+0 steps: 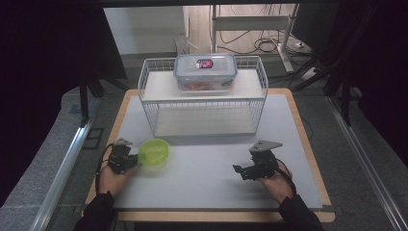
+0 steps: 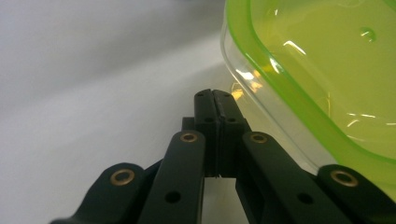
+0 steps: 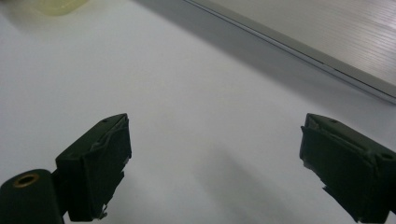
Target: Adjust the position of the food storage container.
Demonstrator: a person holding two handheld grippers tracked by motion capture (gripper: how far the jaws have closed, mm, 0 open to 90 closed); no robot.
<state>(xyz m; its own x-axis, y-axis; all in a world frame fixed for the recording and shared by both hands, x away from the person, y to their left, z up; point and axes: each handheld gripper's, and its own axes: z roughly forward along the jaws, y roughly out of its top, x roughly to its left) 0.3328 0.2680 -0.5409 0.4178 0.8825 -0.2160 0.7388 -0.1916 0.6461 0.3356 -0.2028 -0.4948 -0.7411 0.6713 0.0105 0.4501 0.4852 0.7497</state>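
The green tub is the landmark here: a low container of clear plastic, rounded at its corners, with a bright lime lid that is smooth and glossy and has a thick raised rim. It lies on the pale grey mat, in front of the wire rack and toward the rack's left end. The left gripper is just beside the tub, at its left edge; in the left gripper view its black jaws are pressed flat together with nothing between them, and the tub is close at their right, but I cannot tell if they touch it. That view cuts off most of the tub, so what is inside is hard to make out through the tinted lid. The right gripper rests well to the right of the tub, held by a hand; in its own view the matte jaws stand wide apart over bare mat, released. A blurred yellowish corner of the tub appears at the top edge of that view. Behind the tub, on the upper shelf of the white rack, a clear box with a blue-rimmed lid stands; its contents are reddish but unclear.
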